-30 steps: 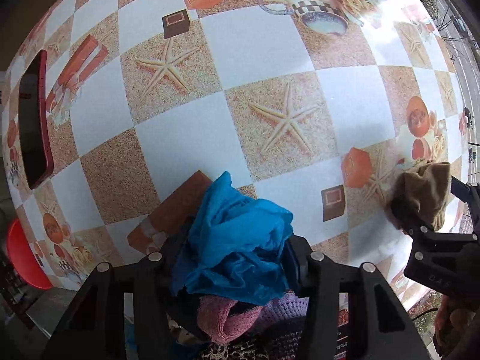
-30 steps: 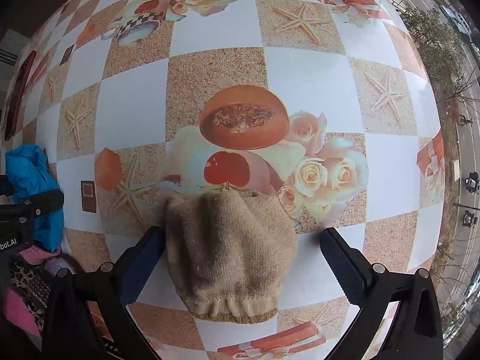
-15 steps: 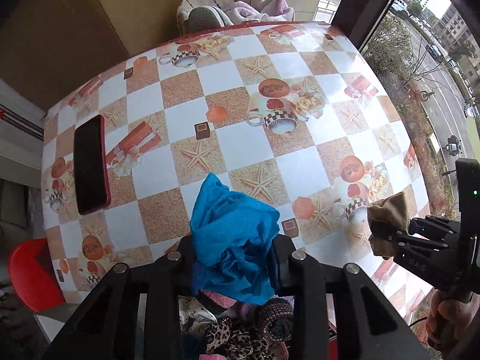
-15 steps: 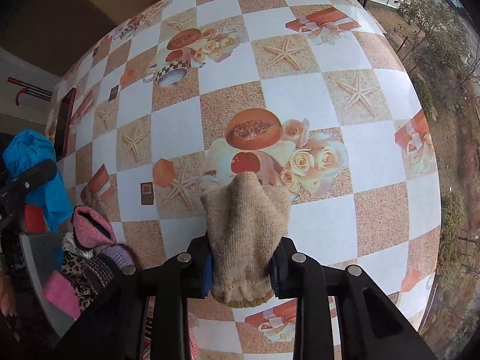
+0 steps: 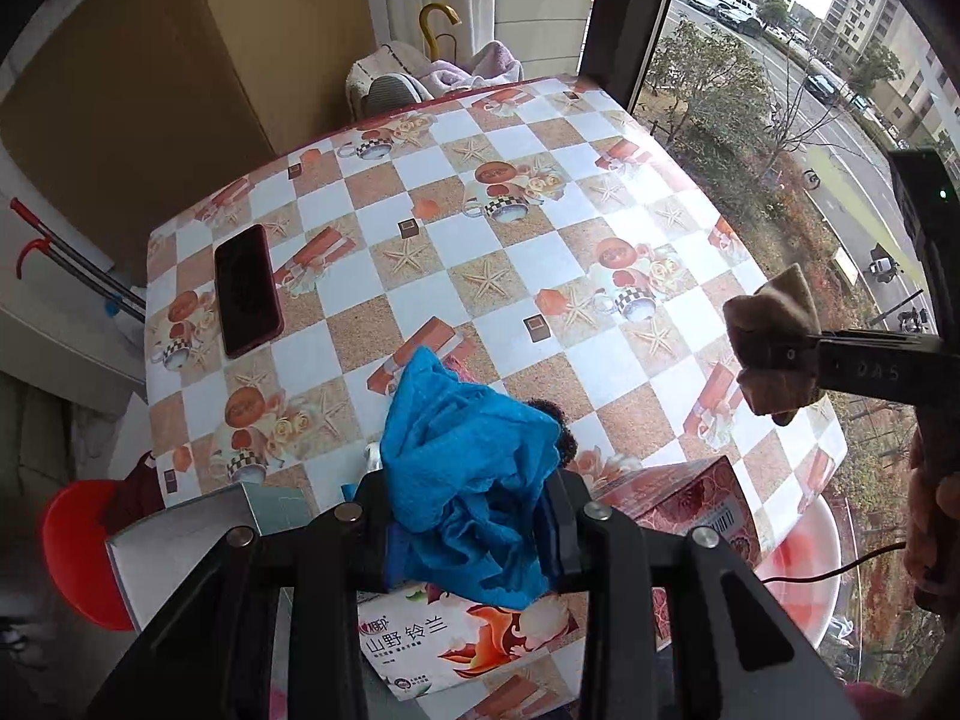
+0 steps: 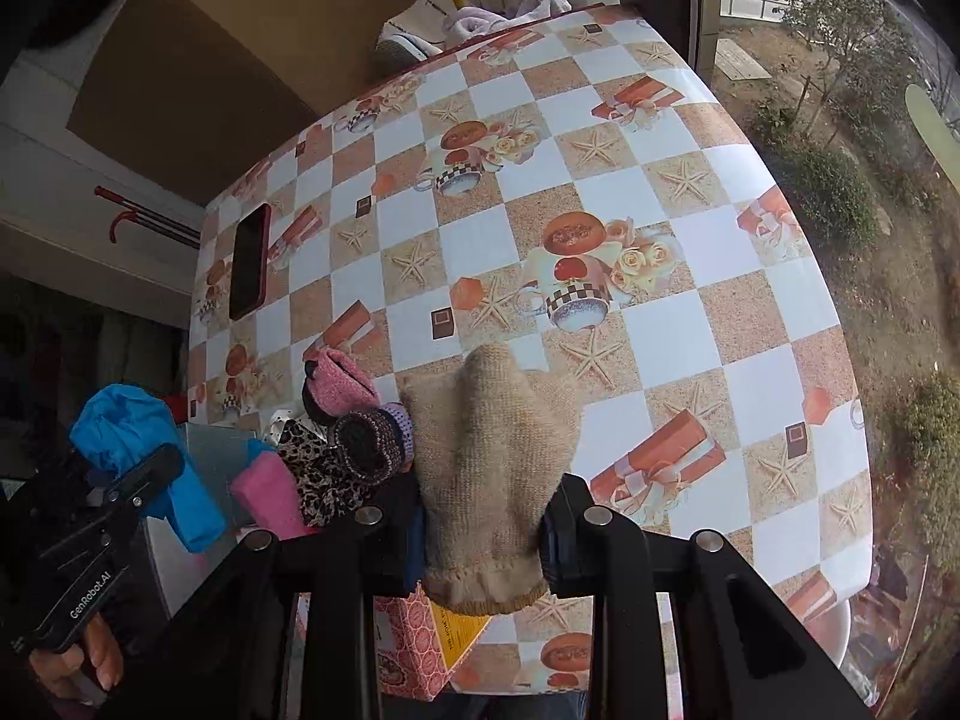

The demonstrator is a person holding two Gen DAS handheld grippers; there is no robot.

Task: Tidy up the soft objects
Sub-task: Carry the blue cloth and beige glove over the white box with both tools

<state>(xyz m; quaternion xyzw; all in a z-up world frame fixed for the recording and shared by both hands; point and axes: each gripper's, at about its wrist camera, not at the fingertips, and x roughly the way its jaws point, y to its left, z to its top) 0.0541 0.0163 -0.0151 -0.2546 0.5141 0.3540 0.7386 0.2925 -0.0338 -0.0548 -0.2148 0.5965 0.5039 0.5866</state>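
My left gripper [image 5: 468,516] is shut on a crumpled blue cloth [image 5: 468,456], held high above the table's near edge. The same blue cloth [image 6: 138,450] hangs from that gripper at the lower left of the right wrist view. My right gripper [image 6: 483,531] is shut on a beige knitted item [image 6: 492,450], also lifted off the table; the beige knit [image 5: 774,348] shows at the right of the left wrist view. Several soft pieces, pink [image 6: 342,384], purple-striped [image 6: 372,438] and leopard-print [image 6: 318,474], lie heaped at the near left of the table.
The table has a checkered cloth [image 6: 600,192] printed with starfish and cups. A dark red phone [image 5: 247,291] lies at its far left. A printed cardboard box [image 5: 678,510] and a grey box flap [image 5: 180,546] sit at the near edge. Red stool [image 5: 78,546] left; window right.
The right gripper closed on the beige knit. Both grippers then rose well above the table with their cloths, so the whole table and the room came into view.
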